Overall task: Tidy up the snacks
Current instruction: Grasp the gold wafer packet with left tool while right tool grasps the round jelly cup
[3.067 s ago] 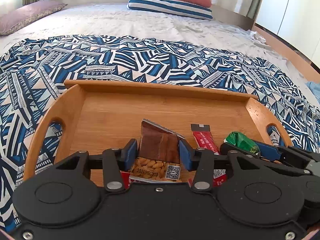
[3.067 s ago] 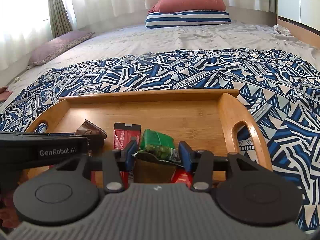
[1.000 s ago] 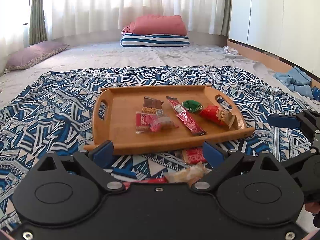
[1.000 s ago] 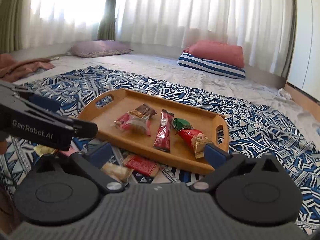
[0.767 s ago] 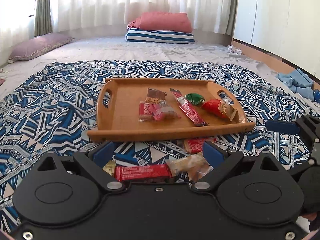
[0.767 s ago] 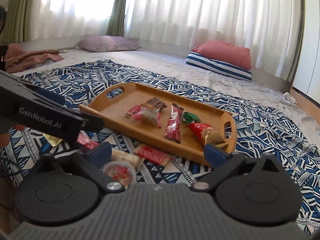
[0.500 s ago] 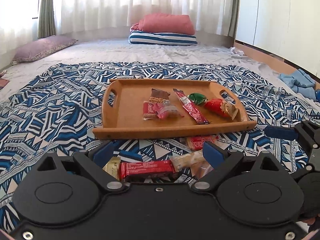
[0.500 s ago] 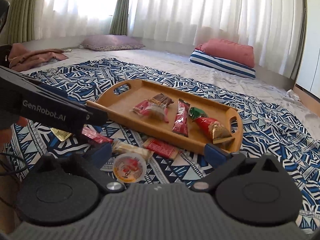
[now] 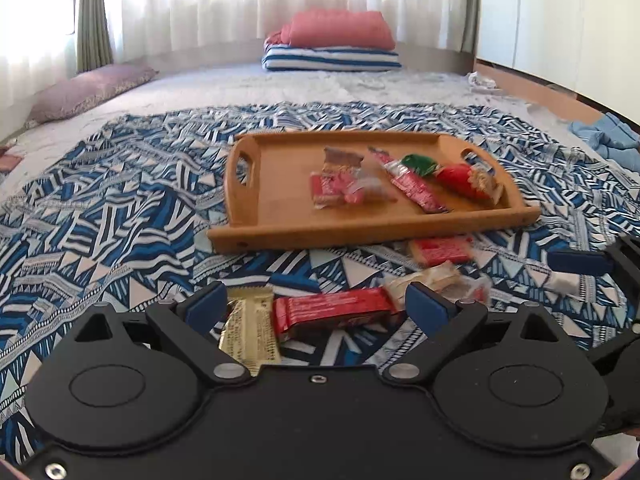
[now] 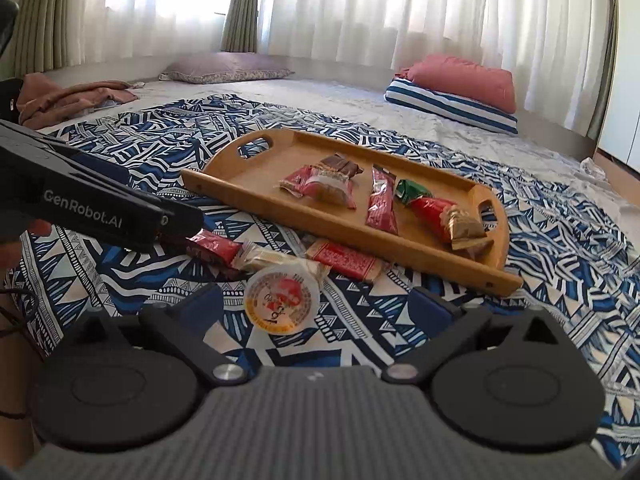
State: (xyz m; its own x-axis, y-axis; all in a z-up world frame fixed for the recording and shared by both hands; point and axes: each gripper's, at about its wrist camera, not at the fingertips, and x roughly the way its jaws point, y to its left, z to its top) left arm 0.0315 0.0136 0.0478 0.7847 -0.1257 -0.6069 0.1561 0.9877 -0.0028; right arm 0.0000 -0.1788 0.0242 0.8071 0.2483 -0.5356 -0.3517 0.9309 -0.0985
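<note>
A wooden tray (image 9: 276, 220) (image 10: 256, 196) sits on the patterned blanket and holds several snack packets, among them a long red bar (image 9: 416, 188) and a green packet (image 9: 418, 164). Loose snacks lie in front of it: a red bar (image 9: 332, 312), a gold packet (image 9: 248, 332), a pale wrapped biscuit (image 9: 432, 278), a red packet (image 9: 440, 250) (image 10: 348, 260) and a round jelly cup (image 10: 282, 304). My left gripper (image 9: 316, 304) is open and empty above the red bar and gold packet. My right gripper (image 10: 320, 308) is open and empty, hovering over the jelly cup.
The blue and white blanket (image 9: 100, 216) covers a large bed. A red pillow on a striped one (image 9: 332, 44) lies at the far end, a purple pillow (image 9: 88, 88) at the far left. Blue cloth (image 9: 604, 140) lies at the right. The left gripper's body (image 10: 88, 208) shows at the right wrist view's left.
Both grippers let go of their packets on the tray, opened and drew back toward me. More loose snacks in front of the tray have come into view.
</note>
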